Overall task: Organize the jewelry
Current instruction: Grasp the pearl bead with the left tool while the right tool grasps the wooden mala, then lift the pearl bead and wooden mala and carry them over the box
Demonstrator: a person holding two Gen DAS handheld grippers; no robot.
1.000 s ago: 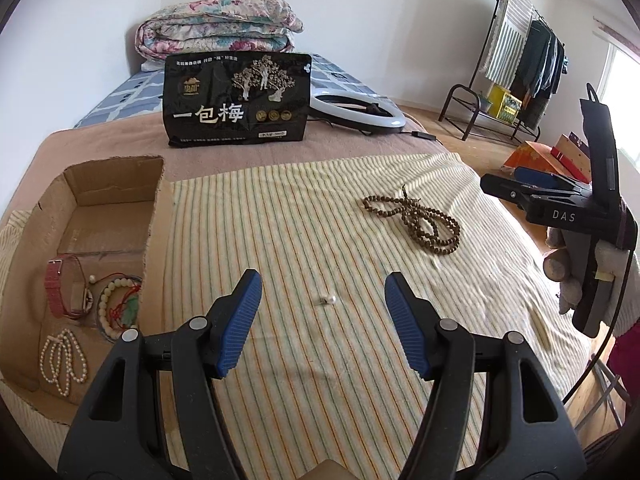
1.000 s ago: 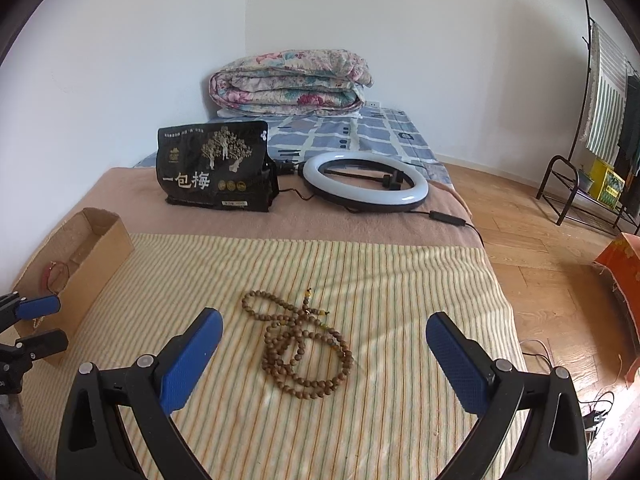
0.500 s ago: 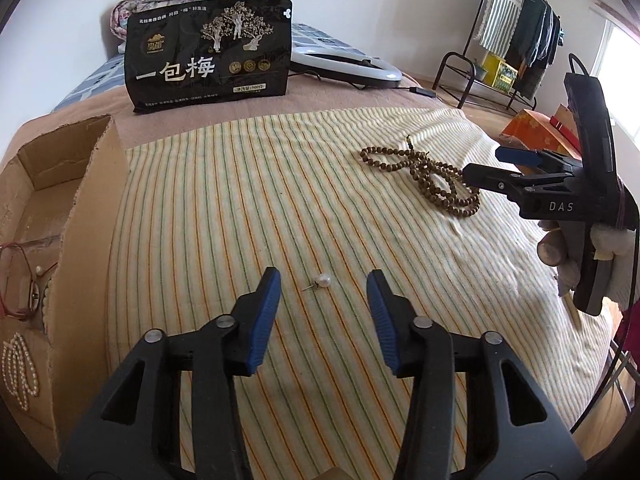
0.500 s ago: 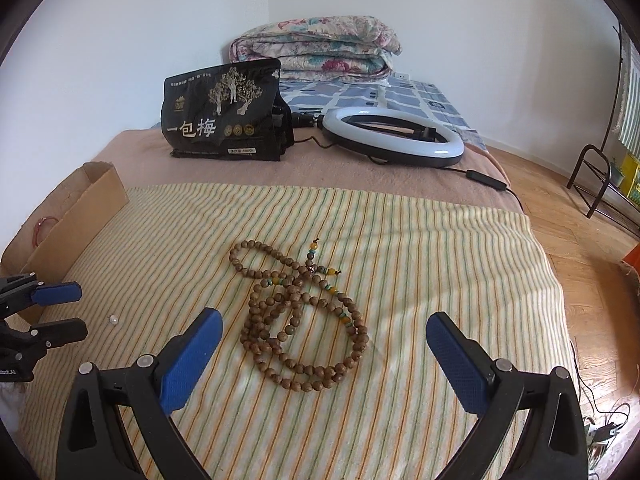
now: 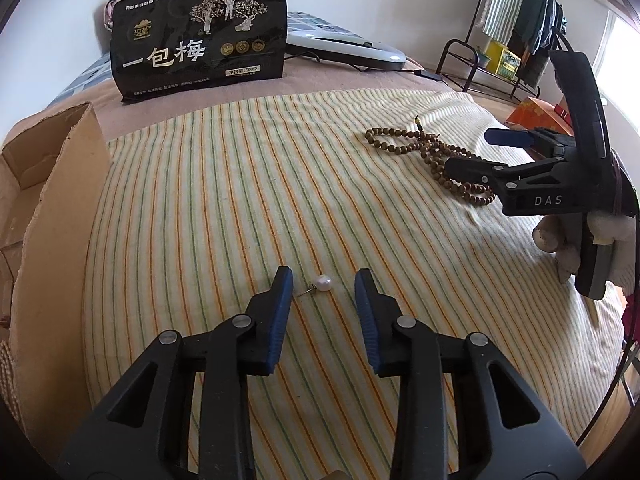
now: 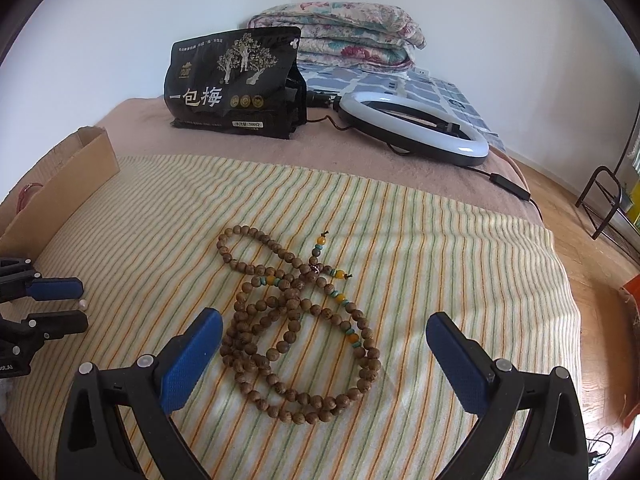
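A small pearl stud earring (image 5: 322, 283) lies on the striped cloth (image 5: 240, 208). My left gripper (image 5: 323, 280) is open, low over the cloth, with the pearl between its fingertips, apart from both. It also shows in the right wrist view (image 6: 80, 306), with the pearl (image 6: 83, 303) at its tips. A long brown wooden bead necklace (image 6: 296, 320) lies coiled on the cloth. My right gripper (image 6: 320, 334) is wide open just above and around its near part. A cardboard box (image 5: 44, 216) stands at the left edge.
A black snack bag (image 5: 200, 36) stands upright at the back. A ring light (image 6: 416, 128) with its cable lies behind the cloth. Folded quilts (image 6: 340, 36) sit on the bed by the wall. A clothes rack (image 5: 516, 28) stands at the right.
My left gripper has moved forward and down to the pearl earring and narrowed its opening around it. My right gripper has moved forward and down over the bead necklace, still wide open.
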